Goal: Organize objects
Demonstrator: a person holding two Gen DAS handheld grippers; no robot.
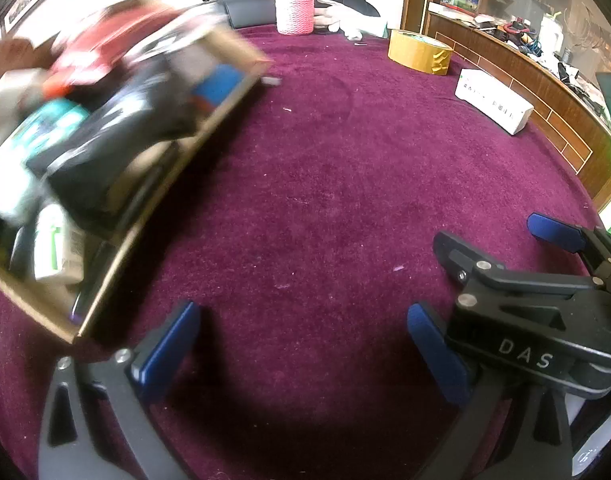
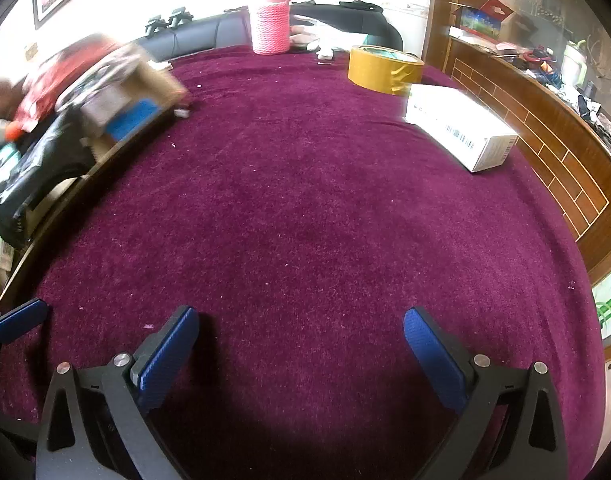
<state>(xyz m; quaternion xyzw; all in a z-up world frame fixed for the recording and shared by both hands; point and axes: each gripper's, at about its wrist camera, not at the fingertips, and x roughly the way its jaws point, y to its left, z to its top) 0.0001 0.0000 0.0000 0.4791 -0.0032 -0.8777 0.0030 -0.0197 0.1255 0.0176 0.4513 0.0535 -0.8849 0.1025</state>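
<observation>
both claws (image 1: 303,350) (image 2: 301,350) wide over maroon cloth (image 2: 305,200)

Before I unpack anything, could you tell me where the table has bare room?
The purple cloth is bare across the middle, bordered by the cardboard box on the left and the white carton and tape roll on the right. The box itself is crowded.

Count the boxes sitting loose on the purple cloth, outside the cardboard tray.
1. A white box lies on the purple cloth at the right, just in front of the yellow tape roll. The blurred cardboard tray at the left may hide others.
</observation>
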